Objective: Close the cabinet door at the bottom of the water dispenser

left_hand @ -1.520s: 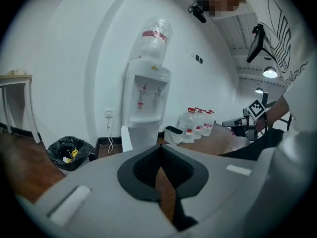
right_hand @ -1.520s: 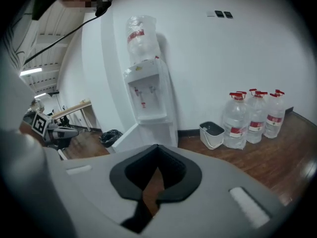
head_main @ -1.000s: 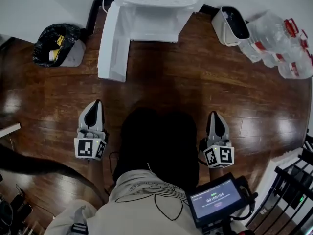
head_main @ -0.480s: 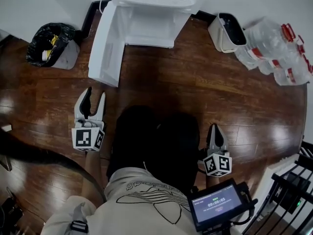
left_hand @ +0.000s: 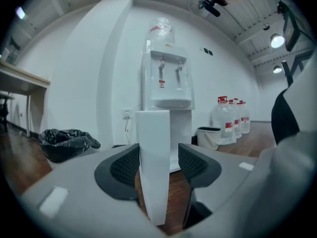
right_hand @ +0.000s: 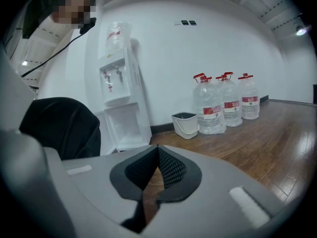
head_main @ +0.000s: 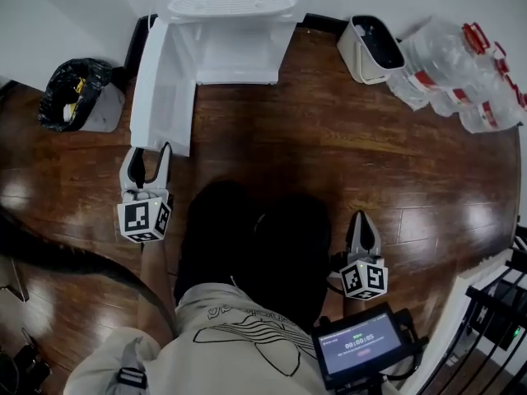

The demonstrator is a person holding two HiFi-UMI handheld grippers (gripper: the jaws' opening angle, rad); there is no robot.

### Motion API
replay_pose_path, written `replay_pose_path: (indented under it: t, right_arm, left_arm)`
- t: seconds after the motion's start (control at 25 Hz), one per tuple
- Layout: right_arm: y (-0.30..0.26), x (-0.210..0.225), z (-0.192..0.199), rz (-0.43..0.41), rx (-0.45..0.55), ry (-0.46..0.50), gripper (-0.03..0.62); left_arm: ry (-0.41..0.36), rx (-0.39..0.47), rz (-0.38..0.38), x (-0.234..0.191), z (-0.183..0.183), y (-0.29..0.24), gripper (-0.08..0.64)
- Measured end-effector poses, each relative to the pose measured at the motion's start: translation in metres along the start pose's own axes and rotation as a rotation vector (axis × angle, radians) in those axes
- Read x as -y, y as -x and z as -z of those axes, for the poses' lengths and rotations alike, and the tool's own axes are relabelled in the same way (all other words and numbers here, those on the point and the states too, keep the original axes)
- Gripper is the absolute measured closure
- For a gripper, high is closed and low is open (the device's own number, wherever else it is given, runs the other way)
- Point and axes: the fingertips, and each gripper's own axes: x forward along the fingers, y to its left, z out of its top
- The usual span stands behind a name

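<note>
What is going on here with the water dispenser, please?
A person with a gripper in each hand faces the water dispenser, whose bottom cabinet door stands wide open. The left gripper is opening its jaws, with the door's free edge between them, not clamped. The right gripper is shut, empty, away from the door.

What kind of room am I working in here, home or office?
Probably an office or lab corner used as a water station: a bottle-fed water dispenser, spare water jugs lined up on the wood floor, and a bagged trash bin.
</note>
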Motion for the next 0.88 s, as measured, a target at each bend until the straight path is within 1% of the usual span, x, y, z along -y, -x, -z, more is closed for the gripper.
replay_pose_path:
  t: [0.08, 0.12, 0.2, 0.28, 0.36, 0.4, 0.44, 0.52, 0.6, 0.68, 0.76, 0.8, 0.88]
  right_arm:
    - [0.003, 0.009, 0.003, 0.021, 0.0, -0.009, 0.589]
    - [0.004, 0.012, 0.005, 0.029, -0.001, -0.009, 0.589]
    - [0.006, 0.016, 0.008, 0.048, -0.008, -0.008, 0.589]
    - [0.01, 0.02, 0.012, 0.069, -0.014, -0.016, 0.589]
    - [0.011, 0.021, 0.012, 0.075, -0.012, -0.024, 0.589]
    - [0.01, 0.021, 0.01, 0.069, -0.007, -0.022, 0.589]
    - [0.009, 0.02, 0.008, 0.057, -0.001, -0.019, 0.589]
    - [0.004, 0.018, 0.008, 0.029, 0.004, -0.014, 0.589]
    - [-0.01, 0.012, 0.013, -0.013, -0.016, -0.017, 0.588]
    - [-0.036, -0.008, 0.019, -0.107, -0.051, -0.023, 0.58]
    - [-0.071, -0.042, 0.02, -0.235, -0.083, -0.009, 0.356]
    - [-0.089, -0.06, 0.018, -0.288, -0.088, 0.012, 0.353]
    - [-0.126, -0.098, 0.006, -0.378, -0.065, 0.059, 0.353]
  left_arm:
    - [0.022, -0.001, 0.027, 0.013, -0.003, -0.005, 0.364]
    - [0.018, -0.003, 0.059, 0.024, -0.005, -0.009, 0.356]
    - [0.003, 0.0, 0.167, 0.06, -0.009, -0.018, 0.359]
    - [0.002, 0.034, 0.291, 0.102, -0.013, -0.028, 0.394]
    - [0.057, 0.079, 0.39, 0.139, -0.019, -0.04, 0.479]
    - [0.086, 0.095, 0.426, 0.153, -0.022, -0.044, 0.481]
    - [0.095, 0.102, 0.449, 0.163, -0.024, -0.046, 0.48]
    - [0.066, 0.085, 0.46, 0.172, -0.026, -0.045, 0.48]
    - [0.039, 0.048, 0.44, 0.162, -0.022, -0.037, 0.48]
    - [0.012, 0.008, 0.398, 0.137, -0.012, -0.026, 0.483]
    - [-0.021, -0.03, 0.337, 0.106, -0.001, -0.009, 0.483]
    - [-0.032, -0.049, 0.304, 0.092, 0.004, 0.001, 0.483]
    - [-0.049, -0.088, 0.25, 0.067, 0.014, 0.024, 0.483]
